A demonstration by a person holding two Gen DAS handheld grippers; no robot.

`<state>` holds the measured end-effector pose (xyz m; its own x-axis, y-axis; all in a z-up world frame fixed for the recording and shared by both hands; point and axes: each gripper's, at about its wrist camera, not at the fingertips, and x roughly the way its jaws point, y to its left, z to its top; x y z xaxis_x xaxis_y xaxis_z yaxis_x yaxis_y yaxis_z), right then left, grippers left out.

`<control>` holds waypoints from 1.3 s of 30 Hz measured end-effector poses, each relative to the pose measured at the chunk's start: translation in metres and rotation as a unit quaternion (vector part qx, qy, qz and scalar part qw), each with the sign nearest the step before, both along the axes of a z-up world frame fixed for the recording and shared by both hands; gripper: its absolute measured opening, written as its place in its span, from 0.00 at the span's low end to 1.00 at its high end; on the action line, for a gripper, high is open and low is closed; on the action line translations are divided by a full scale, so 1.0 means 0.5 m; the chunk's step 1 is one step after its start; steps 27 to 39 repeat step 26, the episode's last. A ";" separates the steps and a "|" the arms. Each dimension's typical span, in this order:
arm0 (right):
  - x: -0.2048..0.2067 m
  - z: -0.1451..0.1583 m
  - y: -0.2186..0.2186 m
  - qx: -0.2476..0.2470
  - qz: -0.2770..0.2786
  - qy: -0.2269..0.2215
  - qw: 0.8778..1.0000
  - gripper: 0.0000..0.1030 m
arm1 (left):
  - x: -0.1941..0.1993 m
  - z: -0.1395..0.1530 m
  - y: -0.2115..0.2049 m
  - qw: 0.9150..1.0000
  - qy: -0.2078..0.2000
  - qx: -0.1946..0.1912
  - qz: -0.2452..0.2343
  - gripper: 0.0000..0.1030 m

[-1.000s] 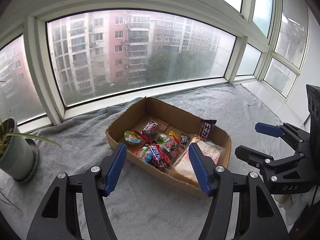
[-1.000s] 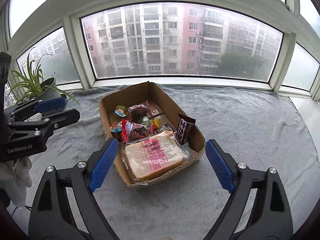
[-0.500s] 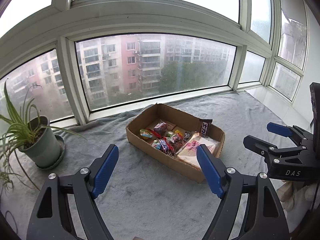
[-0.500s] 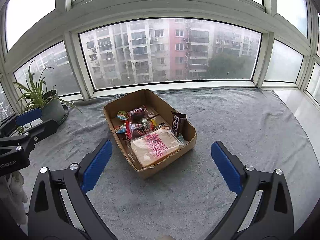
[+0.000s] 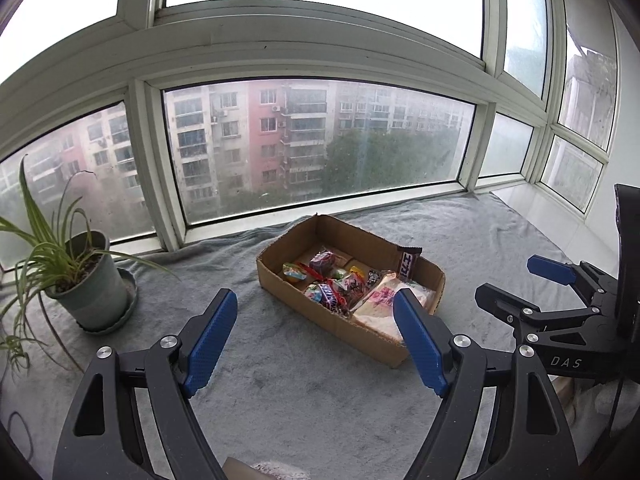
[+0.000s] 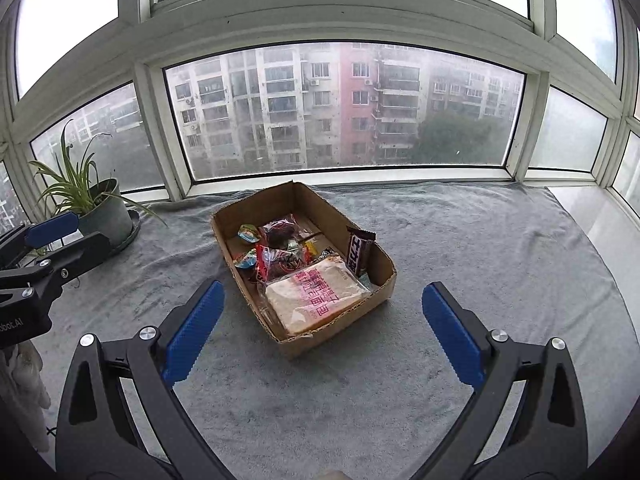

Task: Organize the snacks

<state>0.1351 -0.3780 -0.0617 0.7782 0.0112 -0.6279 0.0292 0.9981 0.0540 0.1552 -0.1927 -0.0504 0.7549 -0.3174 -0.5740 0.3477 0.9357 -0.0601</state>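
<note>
Both grippers empty, clear of the box (image 6: 382, 286): left gripper (image 5: 316, 338) jaws have just been opening, now wide; right gripper (image 6: 322, 334) the same, at full spread. Snacks (image 6: 280, 258) and bread pack (image 6: 314, 300) sit inside the box on the grey cloth (image 6: 460, 240). Looks like the packing step is done; next move, if any, is only a tidy-up or pulling away.

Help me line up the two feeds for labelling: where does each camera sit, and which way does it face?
Left wrist: sits behind the left tool, looking down at the cardboard box of snacks and the window; its own open blue-padded fingers show, with the right tool at the right edge.
Right wrist: sits behind the right tool, facing the same box from nearer the packaged bread; the left tool shows at left.
Shared: box, Snickers bar, potted plant, grey towel.
</note>
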 end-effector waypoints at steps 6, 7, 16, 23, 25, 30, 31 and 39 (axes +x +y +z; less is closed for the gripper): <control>0.001 0.000 0.000 0.000 0.001 0.002 1.000 0.98 | -0.001 0.001 -0.001 1.000 -0.001 0.001 -0.001 0.78; 0.001 0.000 0.000 0.001 0.001 0.002 1.000 0.98 | -0.002 0.001 -0.001 1.000 -0.002 0.002 -0.001 0.78; 0.003 0.002 0.003 0.000 0.004 0.001 1.000 0.98 | -0.005 0.002 -0.002 1.000 0.001 0.004 0.000 0.78; 0.005 -0.001 0.004 -0.002 0.005 0.004 1.000 0.98 | -0.005 0.002 -0.001 1.000 0.001 0.004 -0.001 0.78; 0.004 -0.003 0.005 -0.003 0.005 0.005 1.000 0.98 | -0.005 0.001 -0.001 1.000 -0.001 0.004 -0.002 0.78; 0.004 -0.003 0.005 -0.003 0.005 0.005 1.000 0.98 | -0.006 0.000 -0.002 1.000 -0.003 0.007 -0.002 0.78; 0.004 -0.003 0.005 -0.003 0.005 0.005 1.000 0.98 | -0.006 0.000 -0.002 1.000 -0.003 0.007 -0.002 0.78; 0.004 -0.003 0.005 -0.003 0.005 0.005 1.000 0.98 | -0.006 0.000 -0.002 1.000 -0.003 0.007 -0.002 0.78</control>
